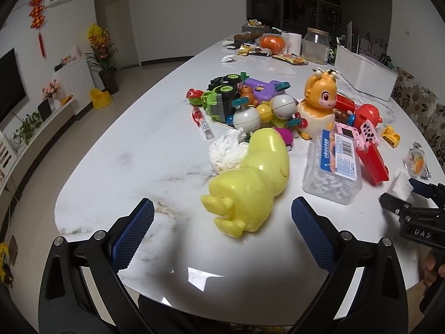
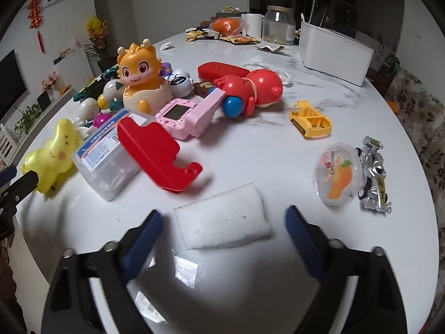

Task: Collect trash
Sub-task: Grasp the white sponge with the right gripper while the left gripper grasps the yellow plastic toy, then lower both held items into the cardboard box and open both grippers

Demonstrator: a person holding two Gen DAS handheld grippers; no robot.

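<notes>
Progress: nothing collected; crumpled tissue (image 1: 228, 150) and white pad (image 2: 222, 220) lay on the surface (image 1: 125, 153).
Left hand-held gripper (image 1: 222, 233): I held it wide open, empty.
Right hand-held gripper (image 2: 224, 236): wide open, empty, flanking the pad.

I've got the R gripper (image 2: 224, 221) wide open w/ a white sponge pad (image 2: 222, 220) lying between its fingers on the table (image 2: 250, 153). Jelly cup (image 2: 338, 174) & silver toy car (image 2: 374, 174) sit to its right, touching.

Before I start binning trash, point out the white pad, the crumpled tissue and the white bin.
white pad (image 2: 222, 217), right wrist view, top face centre.
crumpled tissue (image 1: 226, 150), left wrist view, middle folds.
white bin (image 2: 333, 55), right wrist view, front wall.
</notes>
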